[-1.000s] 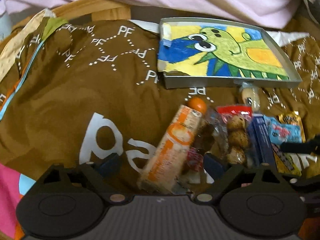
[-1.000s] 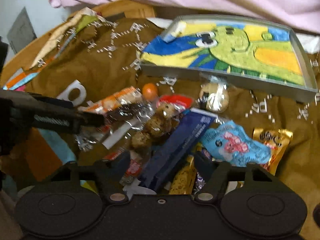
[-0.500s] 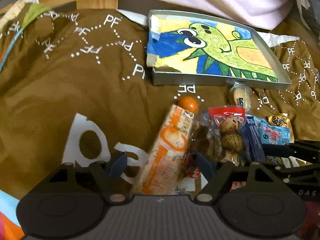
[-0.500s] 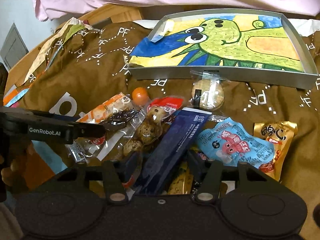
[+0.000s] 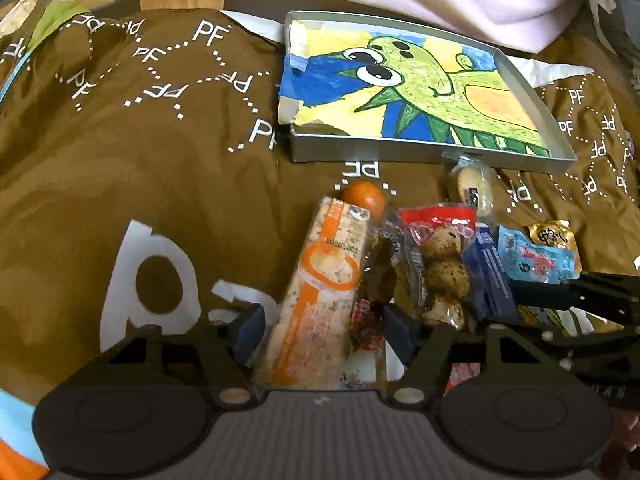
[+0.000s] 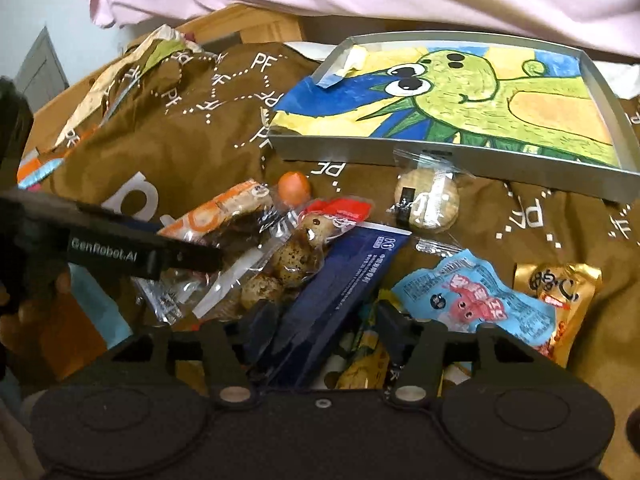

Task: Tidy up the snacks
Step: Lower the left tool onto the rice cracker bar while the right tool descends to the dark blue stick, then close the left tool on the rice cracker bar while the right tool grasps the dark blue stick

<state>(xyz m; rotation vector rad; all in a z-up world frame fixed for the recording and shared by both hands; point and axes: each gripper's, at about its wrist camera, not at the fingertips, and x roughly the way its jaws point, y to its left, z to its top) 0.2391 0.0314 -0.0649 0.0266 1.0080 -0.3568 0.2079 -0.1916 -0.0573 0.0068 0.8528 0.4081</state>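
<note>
Left gripper [image 5: 322,322]: jaws apart, straddling the orange-and-white snack pack [image 5: 316,300], no clamp visible. Right gripper [image 6: 326,320]: jaws apart over the dark blue packet [image 6: 340,280] and a yellow wrapper [image 6: 366,360]. Snack pile sits centre frame on the brown PF-print cloth [image 5: 140,152]: bagged quail eggs [image 6: 288,256], small orange ball [image 5: 364,196], wrapped round biscuit [image 6: 426,200], light blue pouch [image 6: 476,300], gold pouch [image 6: 560,292] at right. Grey tray [image 6: 400,152] with the dinosaur drawing [image 6: 460,100] sits upper right, biscuit wrapper touching its front wall.
</note>
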